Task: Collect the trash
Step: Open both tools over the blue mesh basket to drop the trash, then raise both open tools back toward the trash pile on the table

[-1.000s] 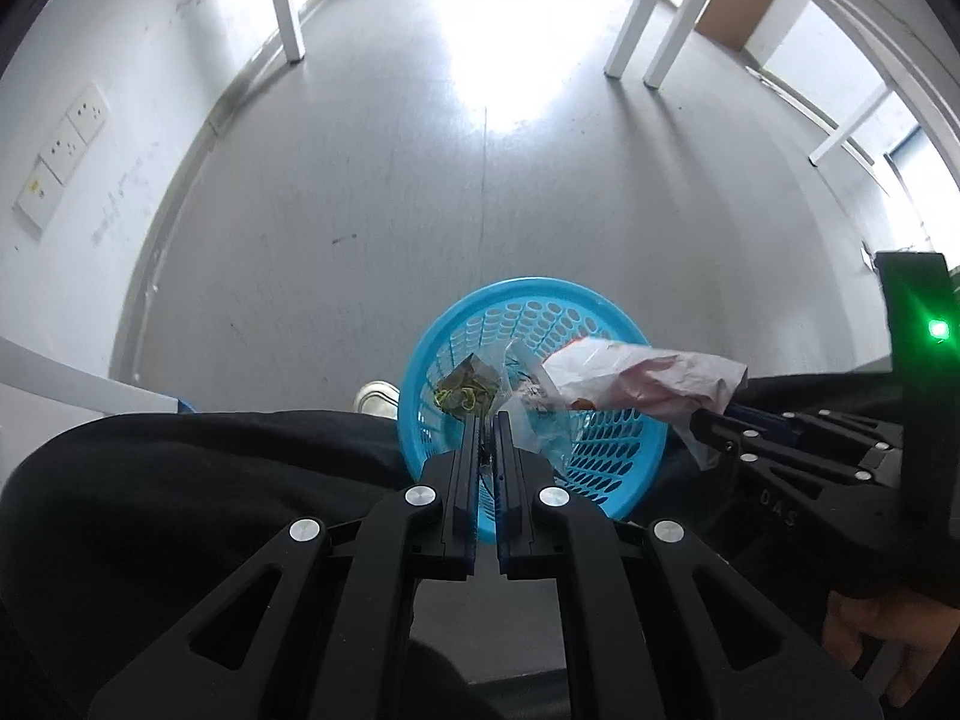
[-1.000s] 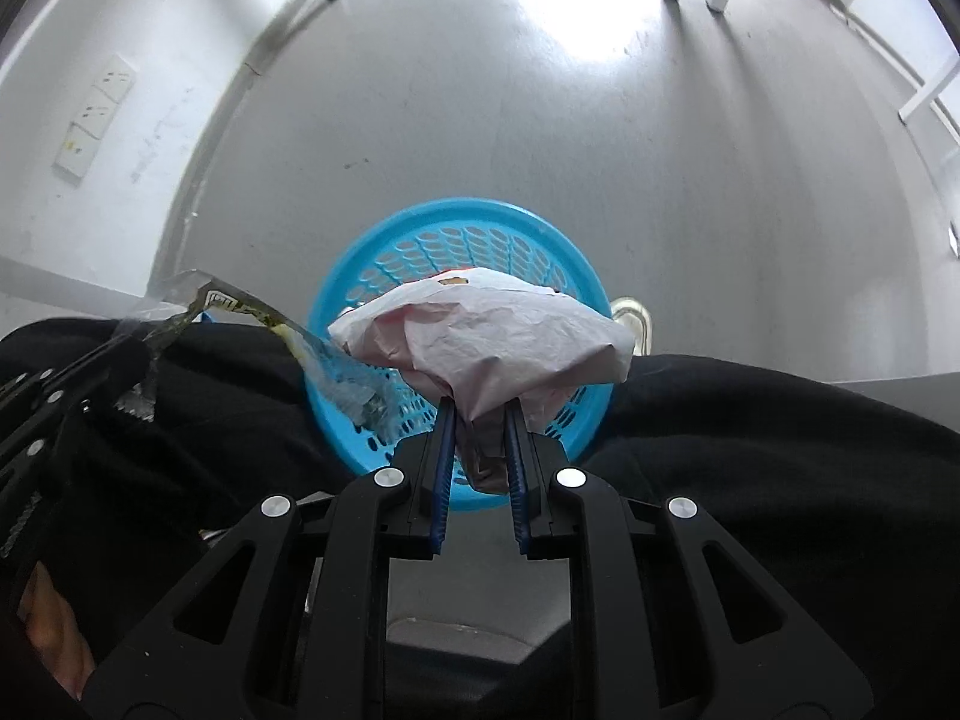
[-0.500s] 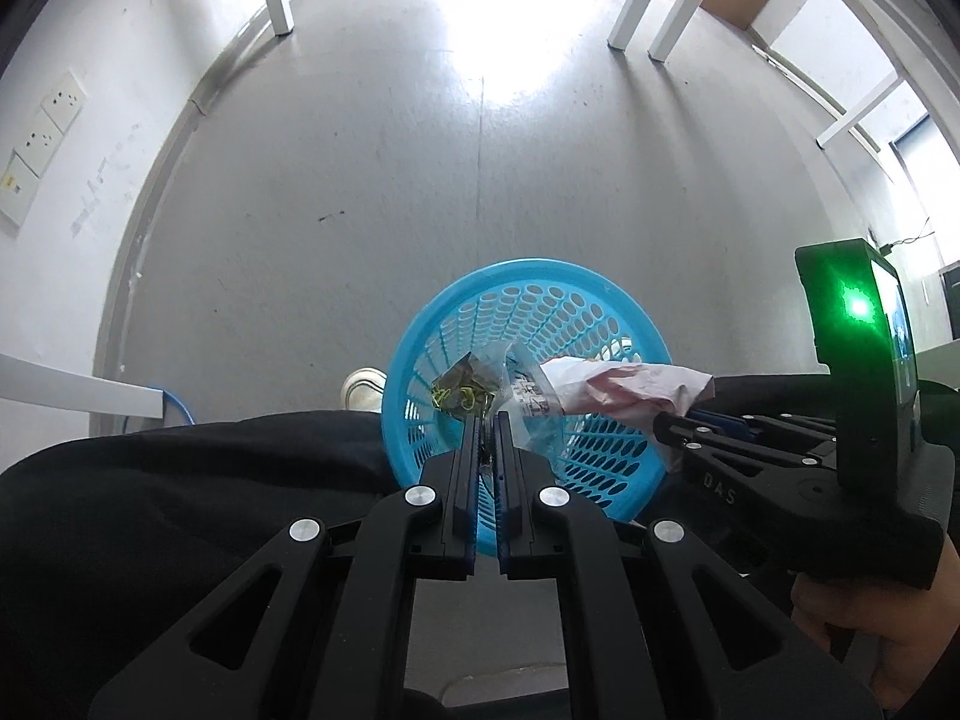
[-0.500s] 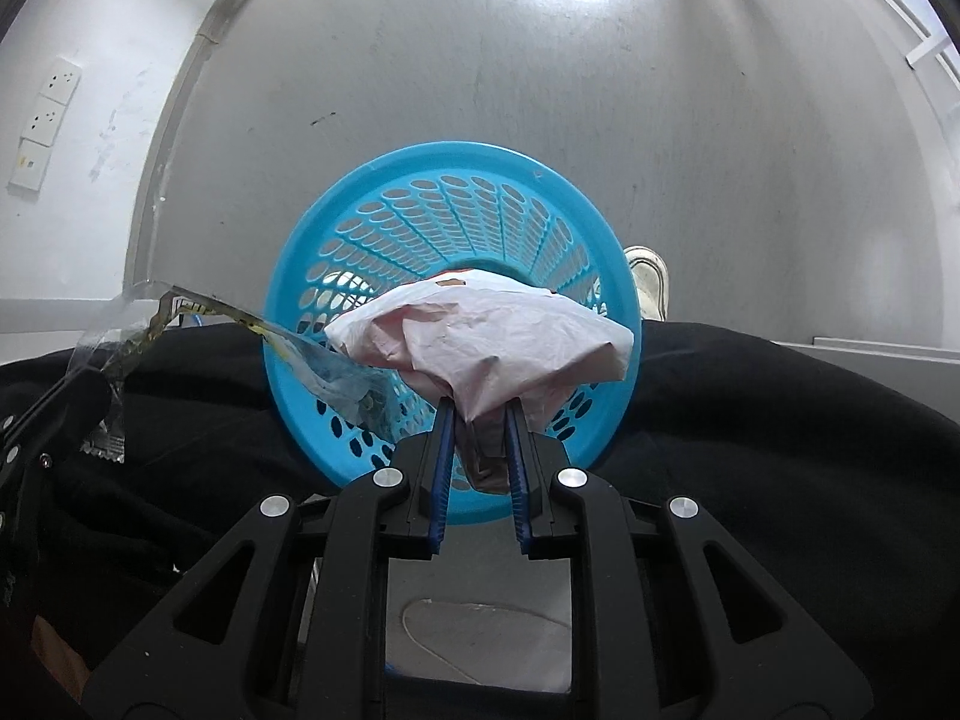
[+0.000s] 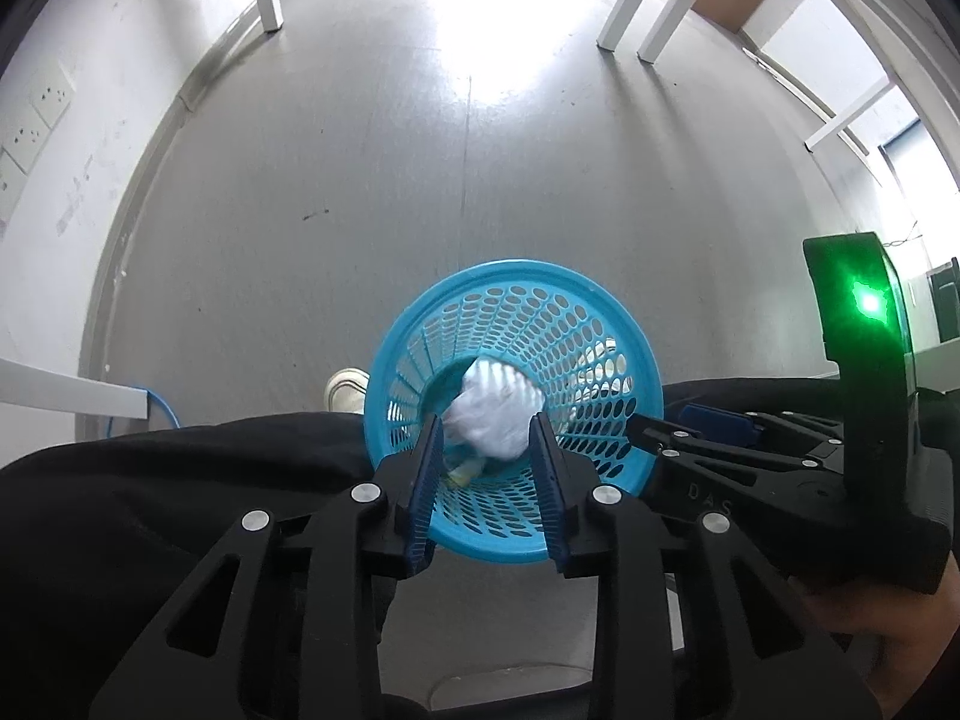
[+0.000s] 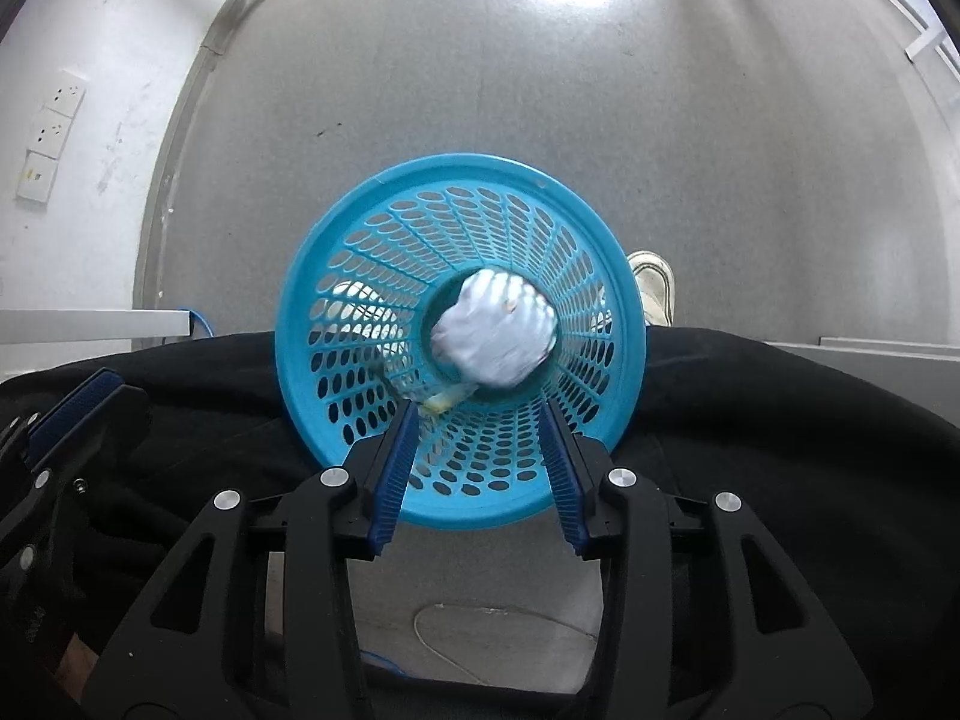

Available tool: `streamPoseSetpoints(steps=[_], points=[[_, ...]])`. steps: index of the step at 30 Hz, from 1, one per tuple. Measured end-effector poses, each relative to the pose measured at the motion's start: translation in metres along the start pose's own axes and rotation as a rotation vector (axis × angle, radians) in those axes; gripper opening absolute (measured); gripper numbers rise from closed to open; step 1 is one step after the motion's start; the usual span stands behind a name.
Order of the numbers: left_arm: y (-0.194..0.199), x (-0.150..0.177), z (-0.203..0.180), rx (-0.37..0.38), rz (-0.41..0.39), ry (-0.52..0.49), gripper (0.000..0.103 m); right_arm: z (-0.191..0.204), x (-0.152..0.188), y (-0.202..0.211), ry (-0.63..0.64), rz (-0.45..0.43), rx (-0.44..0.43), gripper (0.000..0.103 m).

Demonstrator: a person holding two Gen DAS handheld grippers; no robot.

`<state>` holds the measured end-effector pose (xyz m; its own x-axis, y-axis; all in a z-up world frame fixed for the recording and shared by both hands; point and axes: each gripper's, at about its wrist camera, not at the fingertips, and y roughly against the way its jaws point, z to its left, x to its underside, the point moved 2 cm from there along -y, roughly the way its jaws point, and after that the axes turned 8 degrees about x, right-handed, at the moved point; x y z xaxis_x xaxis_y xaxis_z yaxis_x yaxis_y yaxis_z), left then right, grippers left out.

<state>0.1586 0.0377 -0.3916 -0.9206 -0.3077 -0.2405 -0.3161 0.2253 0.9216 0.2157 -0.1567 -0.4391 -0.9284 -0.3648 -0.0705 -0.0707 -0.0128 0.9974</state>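
A round blue plastic basket (image 5: 606, 354) (image 6: 336, 276) with a perforated wall stands on the grey floor below both grippers. A crumpled white paper wad (image 5: 497, 414) (image 6: 493, 336) lies at its bottom, with a small clear-and-yellow wrapper (image 6: 435, 399) (image 5: 459, 471) beside it. My left gripper (image 5: 487, 450) is open and empty above the basket's near rim. My right gripper (image 6: 479, 438) is open and empty above the same rim. The right gripper also shows at the right of the left wrist view (image 5: 690, 426).
White table legs (image 5: 624, 0) stand at the far side of the floor. A wall with sockets (image 6: 54, 120) runs on the left. A white shoe (image 6: 654, 288) and black clothing (image 5: 180, 480) lie beside the basket. A blue cable (image 5: 165, 414) lies at left.
Both grippers opened. The paper wad dropped from the right gripper and the wrapper from the left gripper, and both now lie in the basket.
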Motion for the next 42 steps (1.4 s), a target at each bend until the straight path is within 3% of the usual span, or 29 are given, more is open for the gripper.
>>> streamPoseSetpoints(steps=[8, 17, 22, 31, 42], points=[[0.026, 0.011, -0.006, 0.009, -0.032, -0.003, 0.029, 0.004, 0.023, 0.045, 0.049, -0.094, -0.015, 0.047], [0.073, 0.042, -0.018, 0.002, -0.081, -0.021, 0.031, 0.016, 0.072, 0.111, 0.151, -0.272, 0.040, 0.053], [0.113, 0.062, -0.026, 0.022, -0.160, -0.027, 0.037, 0.012, 0.100, 0.147, 0.163, -0.341, -0.008, 0.055], [0.183, 0.106, -0.043, 0.032, -0.320, -0.087, 0.045, 0.003, 0.149, 0.220, 0.194, -0.532, -0.010, 0.062], [0.260, 0.119, -0.062, 0.076, -0.487, -0.152, 0.060, -0.015, 0.194, 0.300, 0.189, -0.743, -0.002, 0.073]])
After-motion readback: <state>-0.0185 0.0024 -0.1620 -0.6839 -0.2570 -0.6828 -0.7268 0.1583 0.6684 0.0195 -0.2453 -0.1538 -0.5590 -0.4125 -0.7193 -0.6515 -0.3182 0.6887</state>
